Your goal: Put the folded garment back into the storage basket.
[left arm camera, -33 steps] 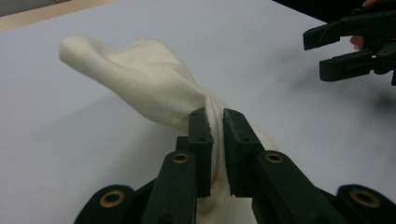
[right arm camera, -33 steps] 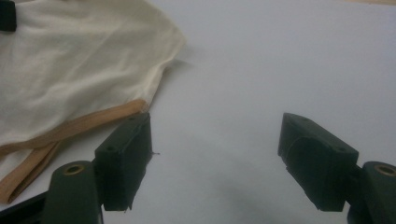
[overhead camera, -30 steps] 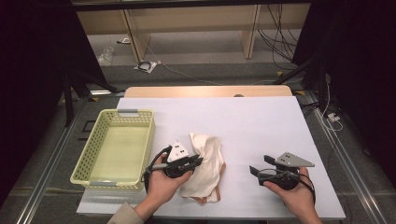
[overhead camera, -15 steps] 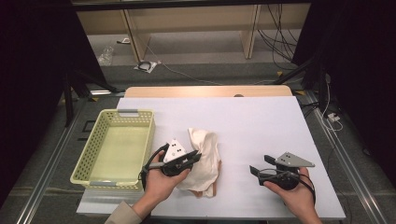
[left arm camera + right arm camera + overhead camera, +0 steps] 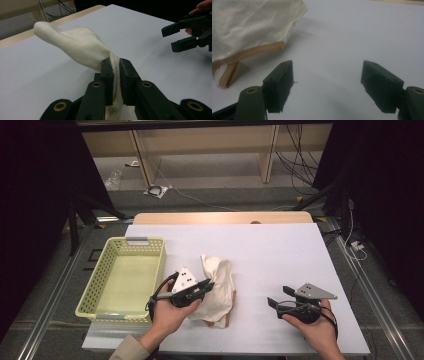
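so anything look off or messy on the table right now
Nothing spilled or damaged. The cream cloth is bunched and pulled up askew, because the left claw is shut on a fold of it. The yellow basket sits square; the right claw is open, off the cloth.

Both grippers black plastic: left gripper (image 5: 206,285), right gripper (image 5: 273,303). Each w/ grey 3-cornered plate on top, small dark holes in it, black cable looping off body. Jaws blocky, brass-coloured pivot rings. Beige sleeve (image 5: 129,351) on left arm.
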Tool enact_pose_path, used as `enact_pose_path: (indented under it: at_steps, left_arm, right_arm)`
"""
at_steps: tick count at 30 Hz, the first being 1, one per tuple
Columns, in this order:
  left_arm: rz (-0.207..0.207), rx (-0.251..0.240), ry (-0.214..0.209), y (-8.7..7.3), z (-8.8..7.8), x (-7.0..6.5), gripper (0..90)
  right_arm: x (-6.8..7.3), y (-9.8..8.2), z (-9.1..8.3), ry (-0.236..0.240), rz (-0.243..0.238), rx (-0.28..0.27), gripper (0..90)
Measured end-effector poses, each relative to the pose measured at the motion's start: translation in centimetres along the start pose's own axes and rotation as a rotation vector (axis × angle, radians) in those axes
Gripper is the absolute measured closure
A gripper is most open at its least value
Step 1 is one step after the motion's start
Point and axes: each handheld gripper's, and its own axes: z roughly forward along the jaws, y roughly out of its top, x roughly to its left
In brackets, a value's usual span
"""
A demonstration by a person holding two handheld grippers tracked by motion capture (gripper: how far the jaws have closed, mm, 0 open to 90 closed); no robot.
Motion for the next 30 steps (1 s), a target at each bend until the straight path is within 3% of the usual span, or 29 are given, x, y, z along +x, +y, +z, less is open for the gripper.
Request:
enact_pose_path:
  at_steps: [30]
  left_arm:
    - [-0.016,-0.057,0.025,0.52,-0.96,1.00,81.7]
  right_arm:
    - [0.07,0.02,-0.05,-0.002,-0.005,0.002,27.1]
